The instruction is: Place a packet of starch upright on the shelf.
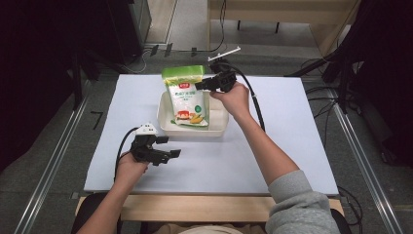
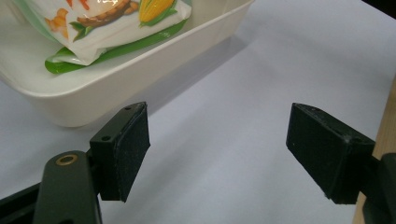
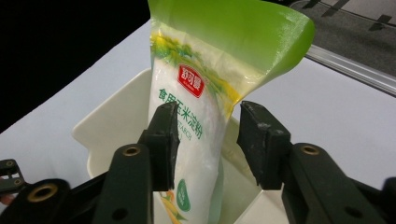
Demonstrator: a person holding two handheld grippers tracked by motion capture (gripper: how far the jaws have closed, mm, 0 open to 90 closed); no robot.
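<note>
Two tongs work around one white tray (image 1: pixel 165 124) that sits near the middle of the pale tabletop (image 1: pixel 292 146); nearest the person, short of the tray's near rim and toward its left corner, the left tongs (image 1: pixel 165 146) hover low over the bare tabletop with their jaws spread wide and nothing between them; in the left gripper view the left tongs (image 2: pixel 219 154) frame an open stretch of tabletop (image 2: pixel 280 70), and the tray (image 2: pixel 116 88) lies just beyond the left-hand pad, its corner close to it but apart from it.

Inside the tray rests a single thing, a bag of corn starch (image 1: pixel 187 97), white with a green top and a picture of corn cobs at its lower end; its bottom sits against the tray's floor near the front wall, seen in the left gripper view as a green-edged bag (image 2: pixel 107 28) lying in the tray; the rest of it leans back and rises past the tray's far rim, so the green top stands above and beyond the tray.

Farther off, at the tray's far right corner, the right tongs (image 1: pixel 204 84) reach in sideways at the bag's upper part; in the right gripper view the right tongs (image 3: pixel 208 140) stand parted on either side of the bag (image 3: pixel 196 107), the left-hand pad close against its face and the right-hand pad clear of it, not squeezing; the tray (image 3: pixel 107 126) shows below and behind.
</note>
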